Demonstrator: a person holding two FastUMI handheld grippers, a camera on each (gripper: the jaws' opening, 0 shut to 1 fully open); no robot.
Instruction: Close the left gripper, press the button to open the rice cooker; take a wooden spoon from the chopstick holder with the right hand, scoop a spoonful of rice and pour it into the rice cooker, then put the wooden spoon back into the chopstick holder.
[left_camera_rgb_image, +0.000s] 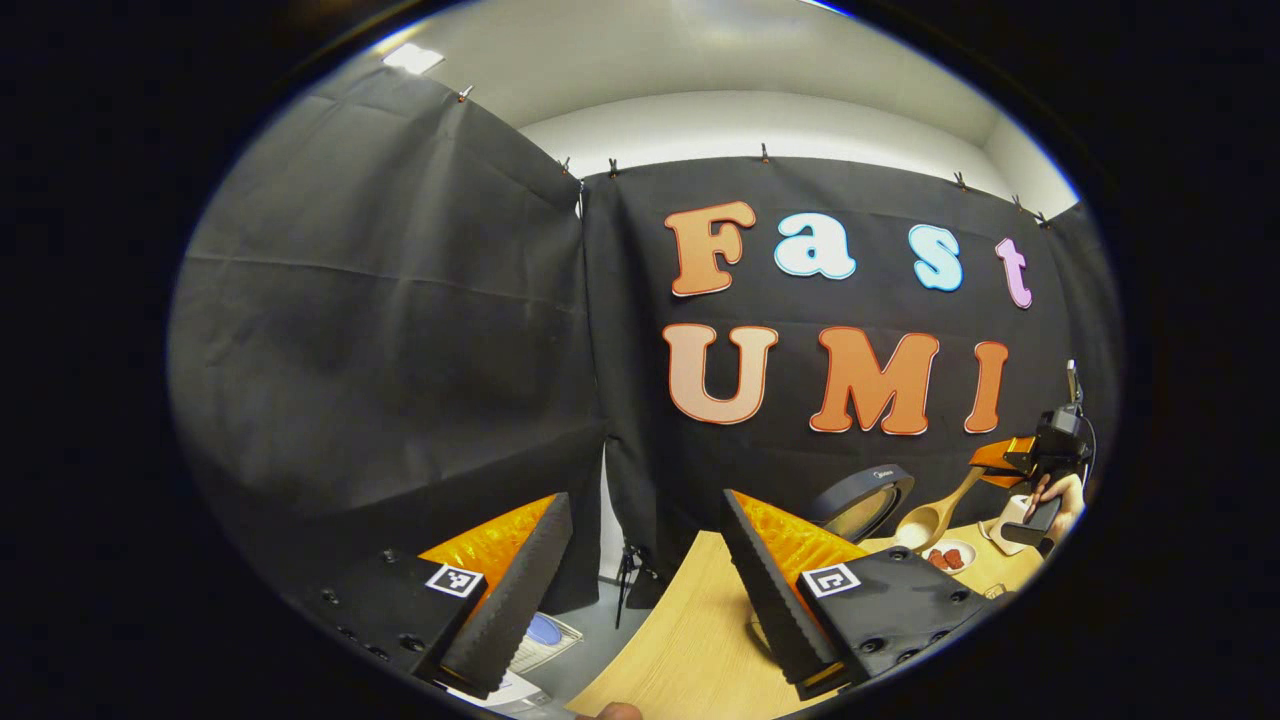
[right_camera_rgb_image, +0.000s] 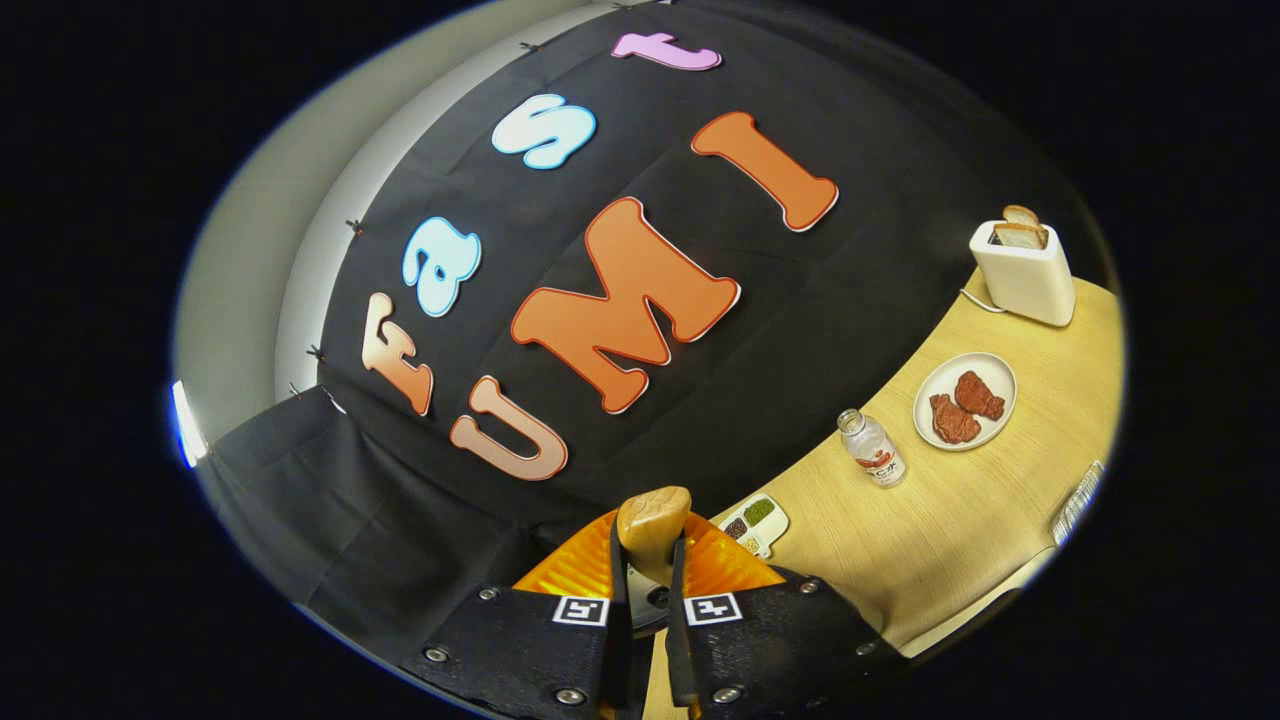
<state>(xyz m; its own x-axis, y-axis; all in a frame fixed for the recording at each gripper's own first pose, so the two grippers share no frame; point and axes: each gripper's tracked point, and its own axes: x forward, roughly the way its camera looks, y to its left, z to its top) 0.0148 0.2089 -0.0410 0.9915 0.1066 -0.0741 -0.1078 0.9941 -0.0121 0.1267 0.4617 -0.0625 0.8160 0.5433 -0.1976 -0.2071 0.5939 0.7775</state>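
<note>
In the left gripper view, my left gripper (left_camera_rgb_image: 645, 590) is hanging with jaws spread over the surface (left_camera_rgb_image: 680, 640); the cooker (left_camera_rgb_image: 862, 495) is standing open beyond. In the right gripper view, my right gripper (right_camera_rgb_image: 648, 600) is pinching the spoon (right_camera_rgb_image: 652, 525).

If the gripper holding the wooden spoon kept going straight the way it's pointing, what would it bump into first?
Probably the black cloth wall. The right gripper, shut on the wooden spoon, aims over the table edge at the cloth; nothing else seems to lie in between, though depth is hard to judge.
</note>
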